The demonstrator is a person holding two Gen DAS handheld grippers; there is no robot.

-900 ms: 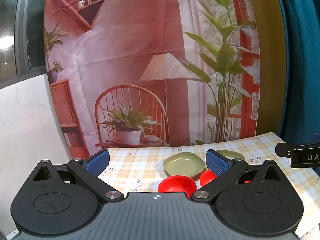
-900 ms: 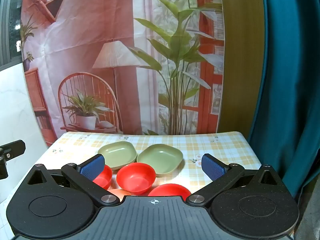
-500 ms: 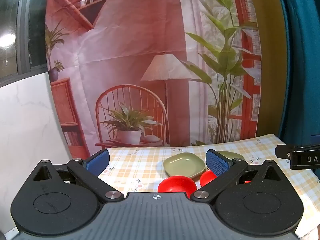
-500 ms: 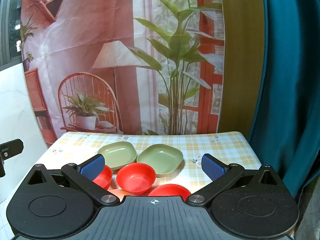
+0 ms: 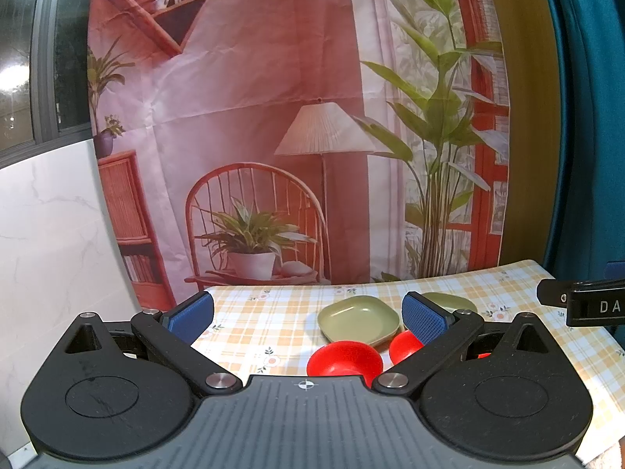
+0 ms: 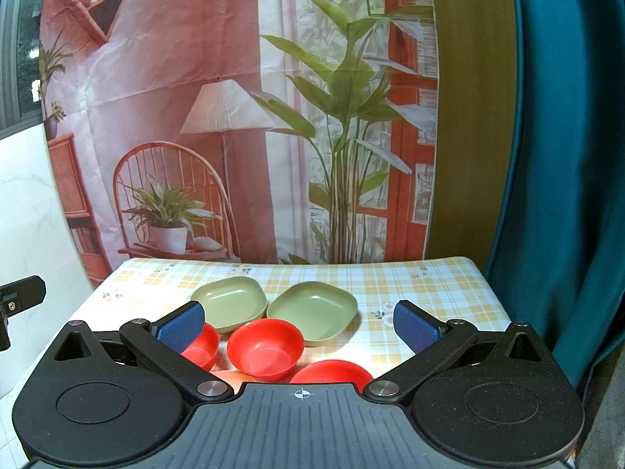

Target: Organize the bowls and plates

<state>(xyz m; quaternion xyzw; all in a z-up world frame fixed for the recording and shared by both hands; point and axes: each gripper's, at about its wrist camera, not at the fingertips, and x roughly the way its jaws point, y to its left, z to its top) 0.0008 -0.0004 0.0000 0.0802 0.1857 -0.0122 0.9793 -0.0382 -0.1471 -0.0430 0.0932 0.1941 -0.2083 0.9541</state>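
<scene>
Bowls [image 6: 265, 346] & plates [image 6: 312, 308] sit loose on counter [image 6: 429, 285], unchanged vs 0.9 s ago. Both tools, left [image 5: 308, 312] & right [image 6: 299, 322], apart, empty. No sorting begun.

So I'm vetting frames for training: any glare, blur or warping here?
Left wrist view: strong fisheye bend at the edges, window glare upper left, green plate sharp. Right wrist view: same bending, red bowl sharp and evenly lit, no motion blur.
</scene>
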